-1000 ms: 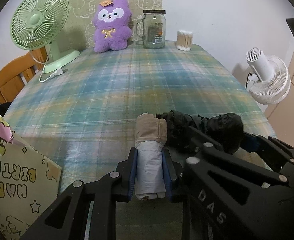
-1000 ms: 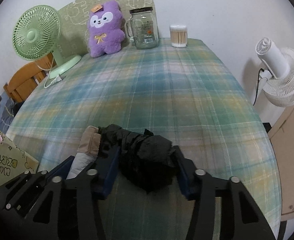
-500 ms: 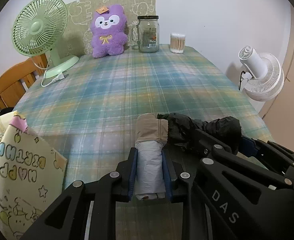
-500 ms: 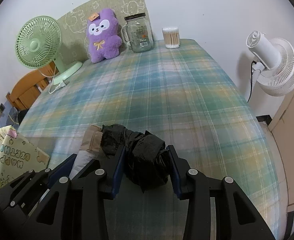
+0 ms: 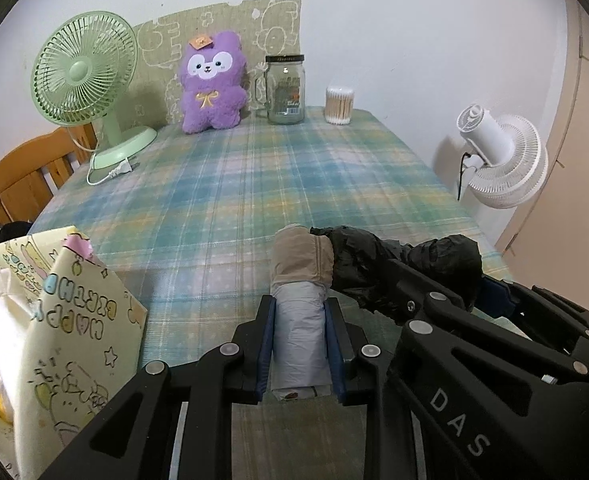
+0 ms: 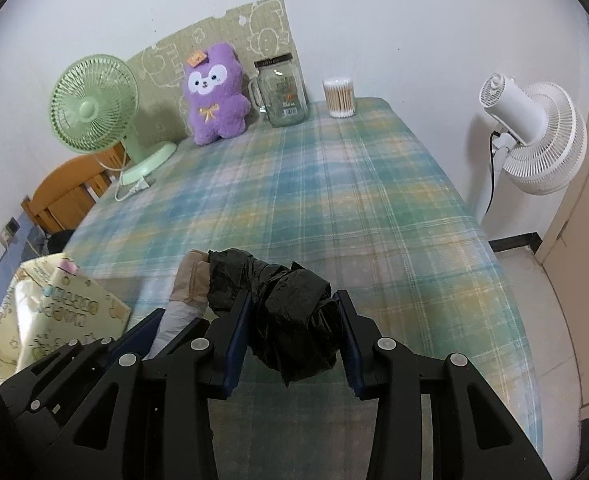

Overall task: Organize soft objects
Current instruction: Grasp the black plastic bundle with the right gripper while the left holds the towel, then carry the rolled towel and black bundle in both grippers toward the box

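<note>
Grey roll (image 5: pixel 299 336) with a tan band, squeezed tight between the left tongs (image 5: pixel 299 334), near the front edge of the tabletop (image 5: pixel 254 184). Just to its right, black crinkly bundle (image 6: pixel 294 320), touching the tan end of the roll. Pinched from both sides by the right tongs (image 6: pixel 294 334), with a bit of it hanging down below the pads. Both soft things over the checked green and blue cloth on the tabletop.

On the near left, a yellow paper bag (image 5: pixel 66 320) with birthday letters and small drawings. Far across the tabletop, by the wall, a purple plush toy (image 5: pixel 211 84) sitting upright. Right beside it, a glass jar (image 5: pixel 285 90) with a black lid, then a small tub of cotton swabs (image 5: pixel 339 106). On the far left, a green fan (image 5: pixel 84 76) with its plug lying on the cloth. Off the tabletop on the right, a white fan (image 5: pixel 502 160) on a stand. Behind the green fan, a wooden chair back (image 5: pixel 26 176)
</note>
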The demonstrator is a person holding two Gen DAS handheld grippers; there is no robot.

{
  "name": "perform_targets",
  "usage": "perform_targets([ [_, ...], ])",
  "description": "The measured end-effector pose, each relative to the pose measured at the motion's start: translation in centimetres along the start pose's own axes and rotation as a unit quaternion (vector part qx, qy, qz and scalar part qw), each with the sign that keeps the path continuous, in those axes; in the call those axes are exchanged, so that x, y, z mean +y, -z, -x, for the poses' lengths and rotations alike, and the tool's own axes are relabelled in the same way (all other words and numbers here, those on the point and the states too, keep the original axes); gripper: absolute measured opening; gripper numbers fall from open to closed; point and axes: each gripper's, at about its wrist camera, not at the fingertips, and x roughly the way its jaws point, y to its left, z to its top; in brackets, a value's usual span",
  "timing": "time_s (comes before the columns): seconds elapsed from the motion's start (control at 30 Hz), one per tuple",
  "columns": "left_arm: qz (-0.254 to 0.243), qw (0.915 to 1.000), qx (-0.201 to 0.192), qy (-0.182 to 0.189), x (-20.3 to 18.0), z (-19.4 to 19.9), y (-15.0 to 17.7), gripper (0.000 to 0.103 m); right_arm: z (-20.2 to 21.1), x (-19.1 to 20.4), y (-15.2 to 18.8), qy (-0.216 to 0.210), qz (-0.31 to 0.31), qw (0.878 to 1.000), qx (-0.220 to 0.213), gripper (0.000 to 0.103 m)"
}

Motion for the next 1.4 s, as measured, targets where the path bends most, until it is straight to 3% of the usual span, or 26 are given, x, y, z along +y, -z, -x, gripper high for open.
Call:
perform_targets([
  [0.87, -0.028, 0.9984, -0.049, 0.003, -1.3, 6.7, -0.7, 0.023, 7.7, 1.1, -0.2, 0.009, 0.017, 0.998, -0.065, 0.044],
  [1.4, -0.046, 0.9954, -0.082, 0.016, -1.3, 10.8, -1.3, 0.023, 12.6, 2.6, -0.5, 0.04, 0.02, 0.993, -0.107, 0.044],
])
